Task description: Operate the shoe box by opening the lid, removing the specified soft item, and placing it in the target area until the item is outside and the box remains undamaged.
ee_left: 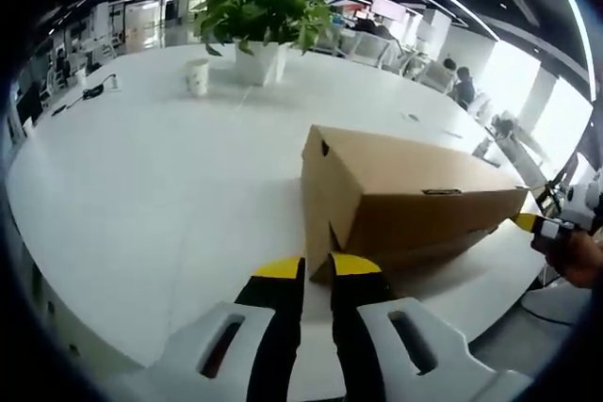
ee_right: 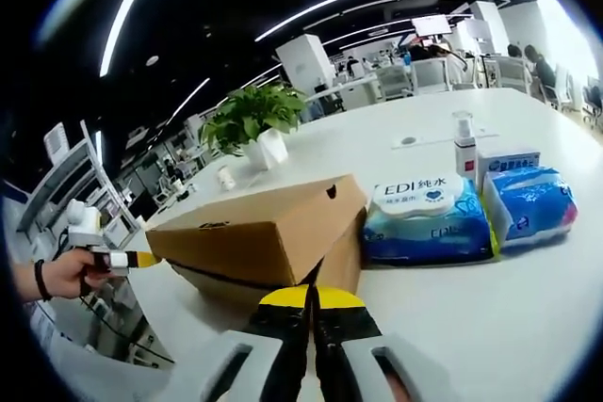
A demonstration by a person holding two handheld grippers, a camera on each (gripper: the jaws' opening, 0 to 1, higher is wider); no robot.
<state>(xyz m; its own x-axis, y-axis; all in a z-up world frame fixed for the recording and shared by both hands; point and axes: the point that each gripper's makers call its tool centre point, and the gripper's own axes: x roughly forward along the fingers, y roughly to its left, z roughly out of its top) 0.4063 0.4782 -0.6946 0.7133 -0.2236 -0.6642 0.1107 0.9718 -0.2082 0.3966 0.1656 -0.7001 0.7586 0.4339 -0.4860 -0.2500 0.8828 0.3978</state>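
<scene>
Now the big white worktop point(ee_left: 141, 185) holds the brown shoe box point(ee_left: 405, 195), its lid a little lifted at one end. Both claws, left claw point(ee_left: 317, 265) and right claw point(ee_right: 312, 297), are pressed together, holding nothing. Lift the lid slowly and evenly so the cardboard doesn't tear.

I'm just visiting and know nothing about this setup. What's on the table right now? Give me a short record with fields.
surface: white table
main item: brown cardboard shoe box, lid tilted, partly raised
beside box: two wet wipe packs and a pump bottle
farther back: potted plant, paper cup
left gripper: fingers together, near the box's corner
right gripper: fingers together, near the box's end
</scene>
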